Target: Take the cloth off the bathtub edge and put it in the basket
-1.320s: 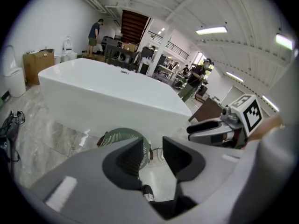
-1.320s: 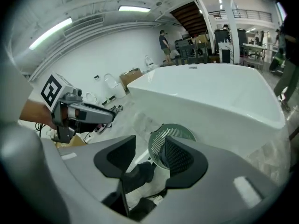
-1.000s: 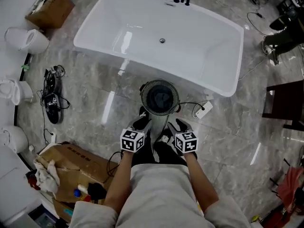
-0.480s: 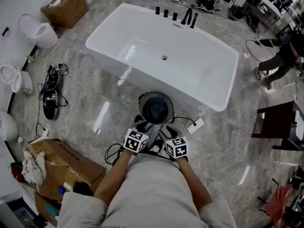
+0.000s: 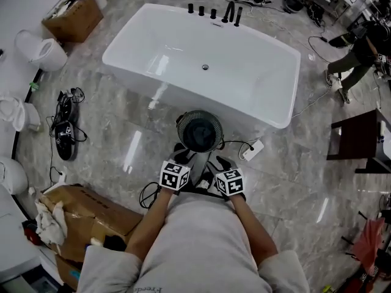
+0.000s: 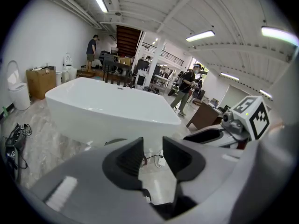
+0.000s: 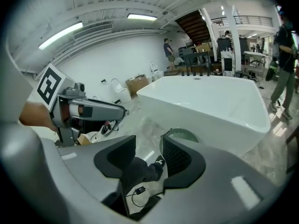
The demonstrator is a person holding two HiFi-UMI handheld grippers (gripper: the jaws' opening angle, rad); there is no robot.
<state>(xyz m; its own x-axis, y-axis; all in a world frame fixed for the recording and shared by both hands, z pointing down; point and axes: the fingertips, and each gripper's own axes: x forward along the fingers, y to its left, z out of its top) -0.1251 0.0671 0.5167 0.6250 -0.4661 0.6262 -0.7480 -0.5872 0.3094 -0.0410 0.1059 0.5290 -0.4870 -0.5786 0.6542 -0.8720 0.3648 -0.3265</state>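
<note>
Recorded the left gripper [image 5: 185, 159] and the right gripper [image 5: 221, 163] side by side, close in front of the person's torso, both aimed toward the bathtub [image 5: 177, 91]. Found the left jaws set slightly apart with a narrow gap, pinching nothing; saw only the marble floor [image 5: 128, 145] and a cable through that gap. Found the right jaws likewise slightly apart and empty, with the person's dark trouser leg and shoe showing beyond the gap. Located the basket [image 5: 179, 126], a round mesh type, upright on the floor between the grippers and the near wall of the bathtub, just beside that wall. Located the cloth [image 5: 200, 133] as a dark bundle inside the basket, clear of both sets of jaws. Noted black tap fittings [image 5: 214, 11] on the far rim of the bathtub. Noted a white power strip [image 5: 252, 149] on the floor just right of the basket, with its cable running toward the basket. Noted an open cardboard box [image 5: 85, 215] near the person's left side, a bundle of black cables [image 5: 64, 127] farther left, and a dark table [image 5: 360, 142] well apart on the right.
</note>
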